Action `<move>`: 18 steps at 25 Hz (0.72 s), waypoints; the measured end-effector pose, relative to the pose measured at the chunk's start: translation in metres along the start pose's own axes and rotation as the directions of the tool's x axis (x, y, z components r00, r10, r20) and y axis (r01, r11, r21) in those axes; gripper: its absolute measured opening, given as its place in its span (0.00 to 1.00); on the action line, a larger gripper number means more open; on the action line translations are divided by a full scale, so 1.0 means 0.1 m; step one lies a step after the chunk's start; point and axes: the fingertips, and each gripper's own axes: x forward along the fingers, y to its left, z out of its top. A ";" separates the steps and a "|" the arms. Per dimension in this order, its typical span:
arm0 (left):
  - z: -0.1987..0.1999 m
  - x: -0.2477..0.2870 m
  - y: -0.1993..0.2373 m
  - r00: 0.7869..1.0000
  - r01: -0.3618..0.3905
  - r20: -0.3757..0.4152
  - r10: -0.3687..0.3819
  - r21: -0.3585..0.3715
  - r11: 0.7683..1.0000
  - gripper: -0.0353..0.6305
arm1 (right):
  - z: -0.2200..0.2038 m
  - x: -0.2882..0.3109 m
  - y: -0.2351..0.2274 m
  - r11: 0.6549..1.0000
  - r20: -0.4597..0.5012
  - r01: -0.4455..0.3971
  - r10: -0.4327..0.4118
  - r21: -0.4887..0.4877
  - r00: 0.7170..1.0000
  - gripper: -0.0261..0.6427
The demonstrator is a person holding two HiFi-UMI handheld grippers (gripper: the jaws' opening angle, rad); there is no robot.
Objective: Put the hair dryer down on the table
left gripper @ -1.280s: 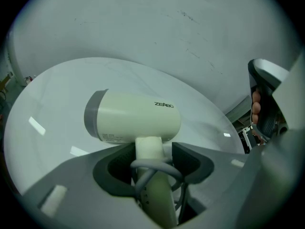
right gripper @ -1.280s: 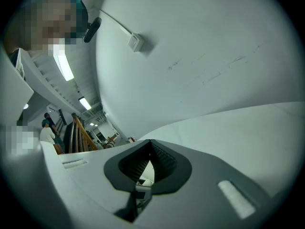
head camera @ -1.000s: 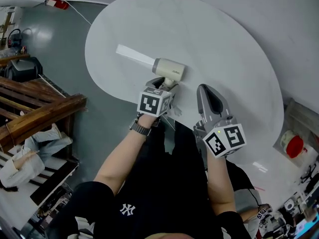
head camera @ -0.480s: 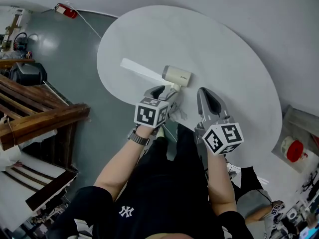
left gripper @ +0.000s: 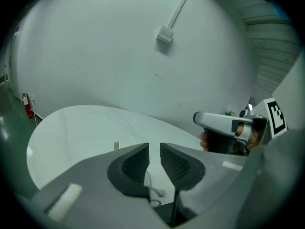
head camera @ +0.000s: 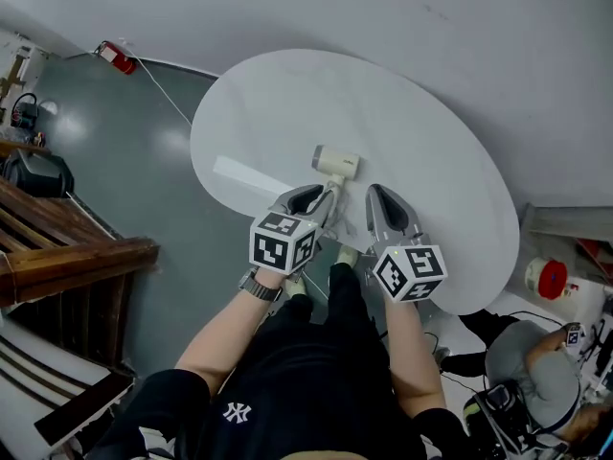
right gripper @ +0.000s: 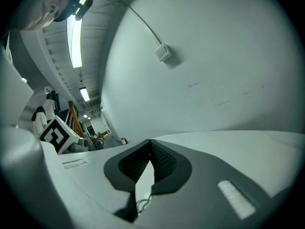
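The cream hair dryer (head camera: 336,164) lies on the white oval table (head camera: 431,151), its handle pointing back toward me. My left gripper (head camera: 322,194) hovers just behind the handle. In the left gripper view its jaws (left gripper: 154,147) stand a narrow gap apart with nothing between them. Only the dryer's cord (left gripper: 153,187) shows below them, and the dryer itself is hidden there. My right gripper (head camera: 376,195) is beside the left one, to the dryer's right, with its jaw tips (right gripper: 150,144) touching and empty. A bit of cord (right gripper: 143,203) shows under them.
A pale strip (head camera: 244,175) lies on the table's left part. On the floor are a red extinguisher (head camera: 115,57) at the far left, wooden benches (head camera: 57,247) at the left and a red-lidded tub (head camera: 548,278) at the right. A person (head camera: 536,353) crouches at the lower right.
The hair dryer has turned so its handle points toward me and it rests on the table. My left gripper has let go of the handle. My right gripper has moved closer to the left one.
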 end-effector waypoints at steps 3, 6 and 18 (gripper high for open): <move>0.16 -0.25 -0.11 0.997 0.026 0.078 -0.027 0.023 0.999 0.11 | 0.07 -0.11 0.15 0.999 0.032 0.022 -0.021 -0.032 0.999 0.07; 0.26 -0.53 -0.21 0.989 0.043 0.137 -0.049 0.045 0.998 0.05 | 0.12 -0.24 0.35 0.998 0.062 0.037 -0.033 -0.057 0.998 0.07; 0.37 -1.49 -0.65 0.946 0.118 0.289 -0.148 0.119 0.986 0.05 | 0.36 -0.77 1.10 0.984 0.177 0.086 -0.057 -0.157 0.983 0.07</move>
